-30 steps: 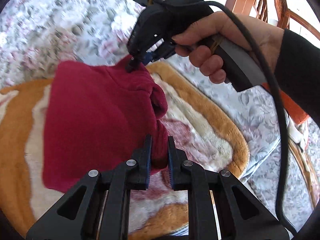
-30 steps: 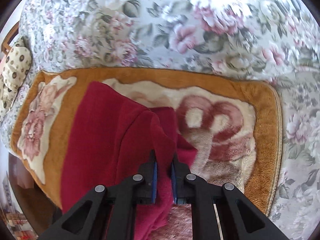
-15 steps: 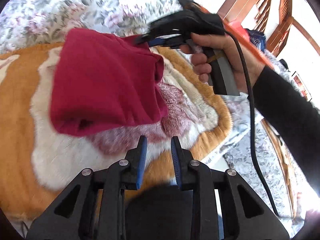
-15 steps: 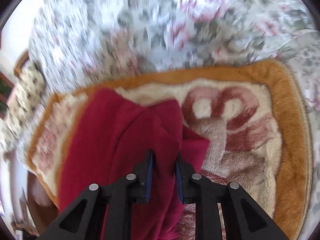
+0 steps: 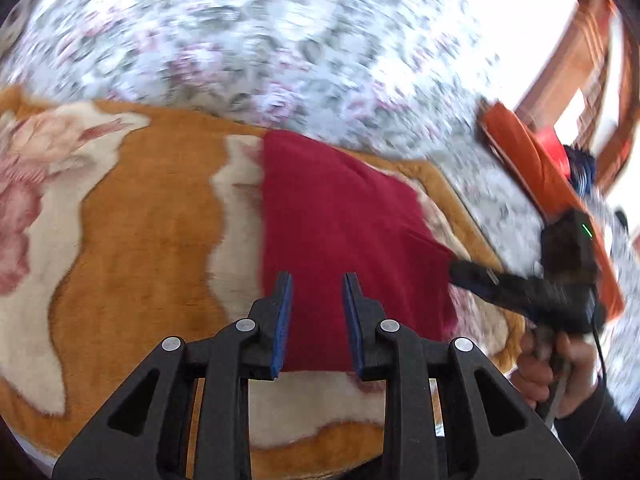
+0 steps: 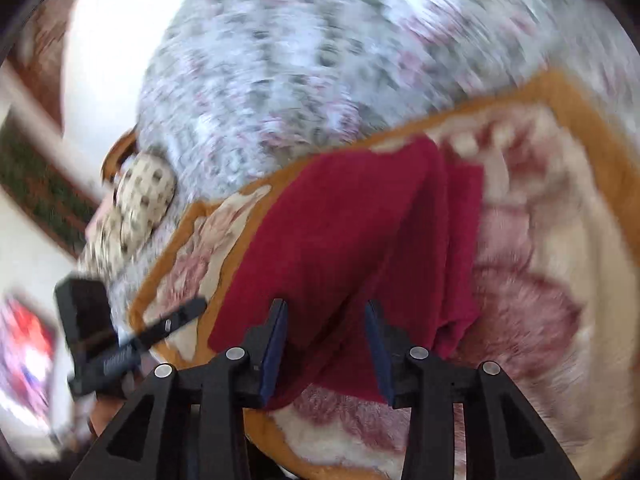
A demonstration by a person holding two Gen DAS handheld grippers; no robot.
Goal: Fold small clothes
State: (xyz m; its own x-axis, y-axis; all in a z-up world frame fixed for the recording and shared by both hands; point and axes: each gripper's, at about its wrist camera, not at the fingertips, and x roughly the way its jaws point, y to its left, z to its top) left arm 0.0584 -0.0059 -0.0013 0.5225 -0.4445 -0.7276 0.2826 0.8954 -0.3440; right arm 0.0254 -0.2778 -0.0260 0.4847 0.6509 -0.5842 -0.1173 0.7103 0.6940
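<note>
The left gripper, low in its frame, stands slightly apart with nothing between its pads, above the near edge of the red garment. The right gripper is opening; the garment's fold lies in the gap, unpinched. The garment lies folded on a brown-and-cream fleece blanket over a flowered bedspread, mid-frame.

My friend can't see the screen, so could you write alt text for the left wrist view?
A folded red garment lies on an orange and cream fleece blanket over a floral cover. The left gripper hovers above its near edge, jaws apart and empty. At right, a hand holds the right gripper at the garment's corner.
</note>
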